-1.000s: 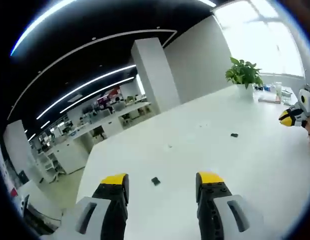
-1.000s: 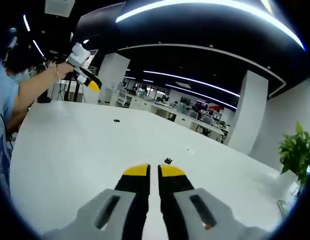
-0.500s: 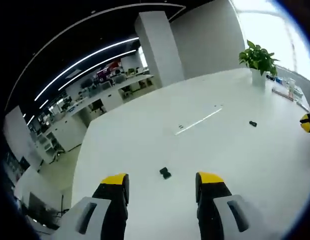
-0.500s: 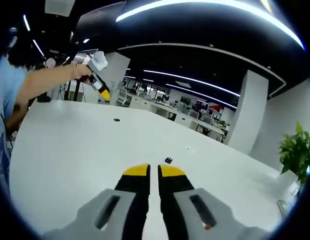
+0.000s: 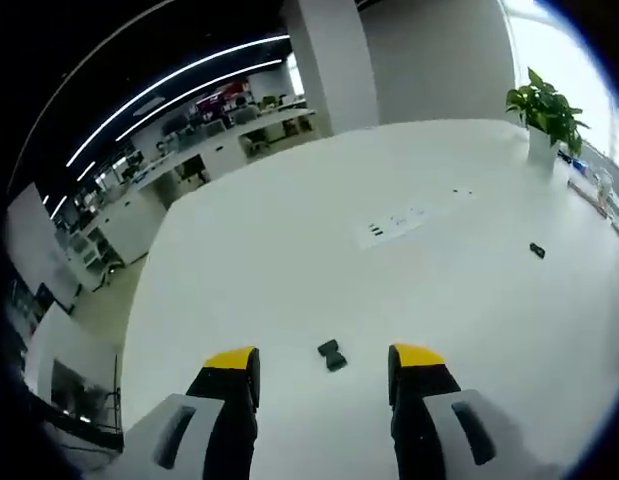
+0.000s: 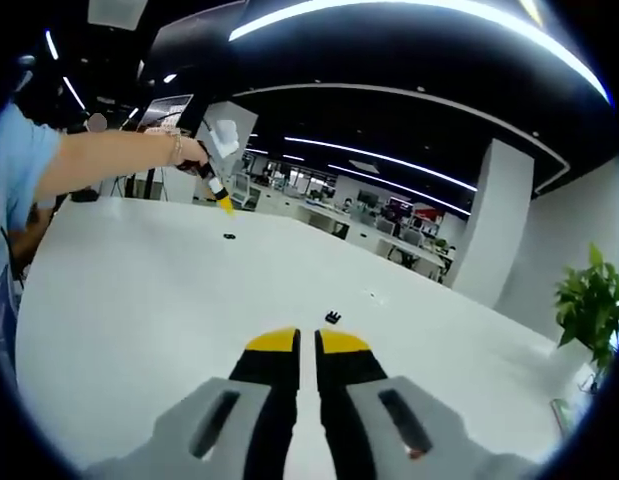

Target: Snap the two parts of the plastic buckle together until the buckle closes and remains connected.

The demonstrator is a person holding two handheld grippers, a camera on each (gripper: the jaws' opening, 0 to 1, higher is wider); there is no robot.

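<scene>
The left gripper (image 5: 324,365) is hanging wide open and empty over one buckle half (image 5: 331,354) lying on the white table (image 5: 289,260); the right gripper (image 6: 308,345), jaws nearly closed on nothing, is facing the other half (image 6: 334,317). Both halves are probably light, stiff, slippery plastic, best pinched across the flat sides

Both black buckle parts, near one (image 5: 331,354) and far one (image 5: 537,250), look too small to tell apart.
</scene>
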